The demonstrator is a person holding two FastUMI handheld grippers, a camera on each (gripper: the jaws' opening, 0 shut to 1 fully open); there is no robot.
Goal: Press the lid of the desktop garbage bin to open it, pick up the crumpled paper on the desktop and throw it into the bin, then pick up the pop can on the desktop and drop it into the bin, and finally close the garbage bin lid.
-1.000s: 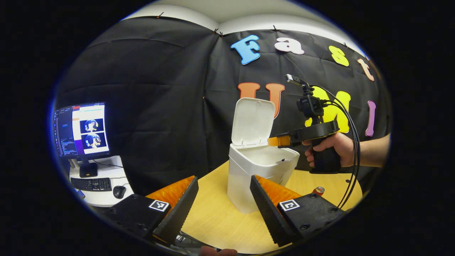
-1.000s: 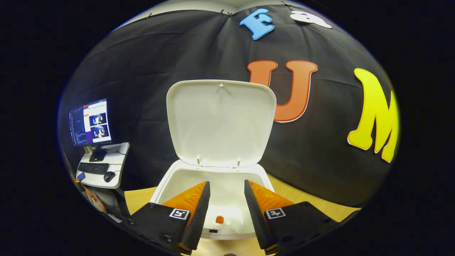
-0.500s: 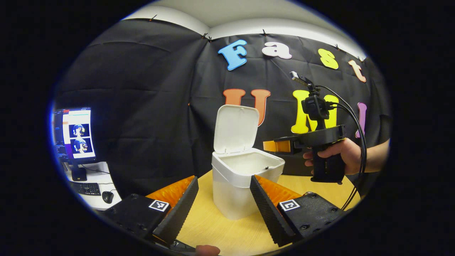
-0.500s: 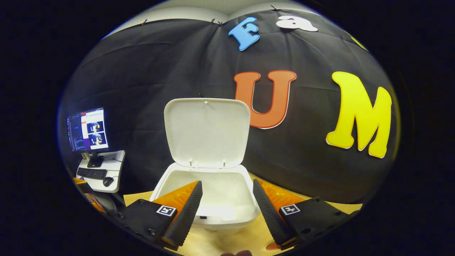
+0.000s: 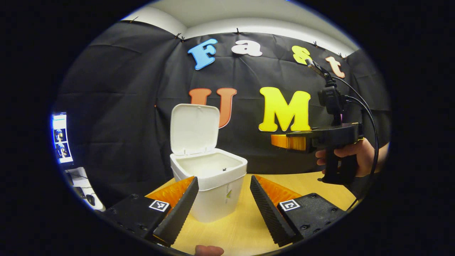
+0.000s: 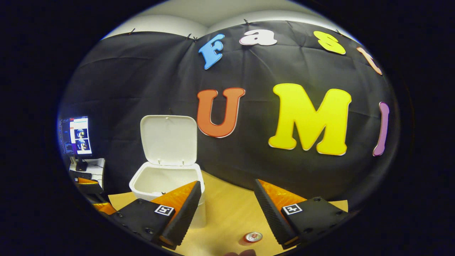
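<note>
In the left gripper view, a monitor sits at the far left edge. My left gripper is spread wide at the bottom centre, holding nothing; the white garbage bin stands just beyond it on the wooden desktop, its lid upright. At the right, my hand holds the right gripper above the desktop. In the right gripper view, the bin sits lower left, my right gripper is spread and empty, and the pop can stands at bottom centre between its fingers.
</note>
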